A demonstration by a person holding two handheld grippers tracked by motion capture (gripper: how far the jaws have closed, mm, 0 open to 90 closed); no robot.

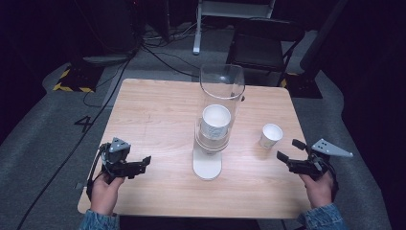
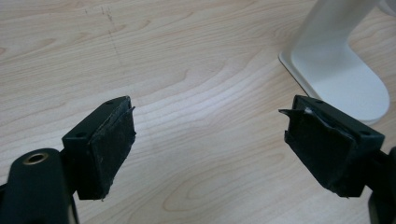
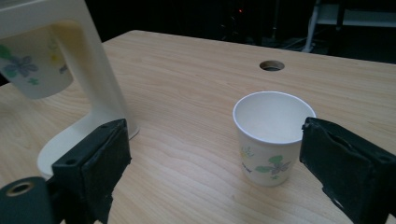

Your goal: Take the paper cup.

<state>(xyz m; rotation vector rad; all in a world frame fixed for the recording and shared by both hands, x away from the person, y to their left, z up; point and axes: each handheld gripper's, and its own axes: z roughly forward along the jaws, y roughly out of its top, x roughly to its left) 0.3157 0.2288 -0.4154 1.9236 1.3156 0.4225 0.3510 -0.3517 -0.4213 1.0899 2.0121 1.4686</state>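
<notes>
The paper cup (image 1: 271, 135) stands upright on the table (image 1: 158, 120), right of the cup dispenser (image 1: 214, 139) it seems drawn from — free of the right gripper (image 1: 291, 149), whose jaws stand spread and empty just short of it, while the left gripper (image 1: 142, 163) idles near the dispenser's base, jaws wide apart, touching nothing.

White flower-printed paper cup (image 3: 272, 137), upright, empty, on table
</notes>
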